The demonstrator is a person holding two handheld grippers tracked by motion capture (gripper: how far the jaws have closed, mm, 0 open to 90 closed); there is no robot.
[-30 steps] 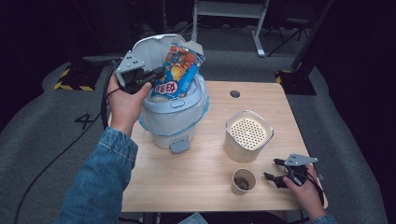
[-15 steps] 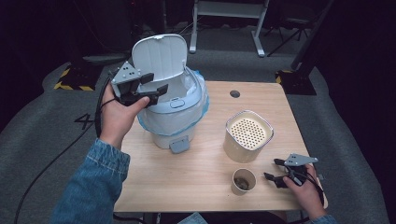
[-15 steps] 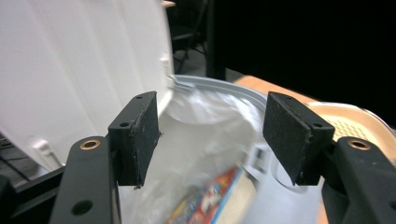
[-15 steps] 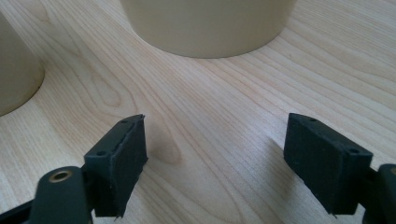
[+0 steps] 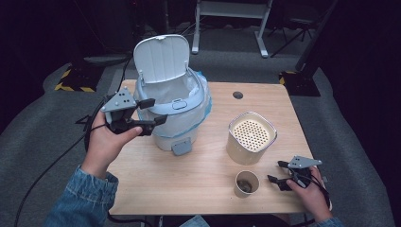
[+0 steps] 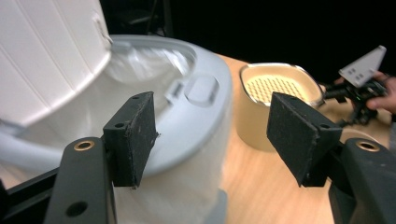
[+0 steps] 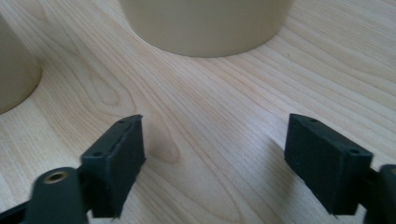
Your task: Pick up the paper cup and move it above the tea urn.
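Now the colourful snack packet we held a second ago is gone from our left gripper (image 5: pixel 150 113), apparently dropped into the pale blue lidded plastic bin (image 5: pixel 182 125) near the table's far-left corner; jaws just opened, empty. Our right gripper (image 5: pixel 279 174), near-right corner, has just been opening too, empty, beside the small paper cup (image 5: pixel 247 183).

Items I see, beyond the work in hand:
- Table (image 5: pixel 198 189): light wood, small dark round hole (image 5: pixel 238 95) near its far edge.
- Canister (image 5: pixel 252 137): beige, rounded, perforated top; stands upright on the right half of my table.
- Floor (image 5: pixel 42 142): grey carpet.
- Hazard tape (image 5: pixel 73 87): yellow-black, far left.
- Stand (image 5: pixel 261 35): white metal legs, beyond the table.
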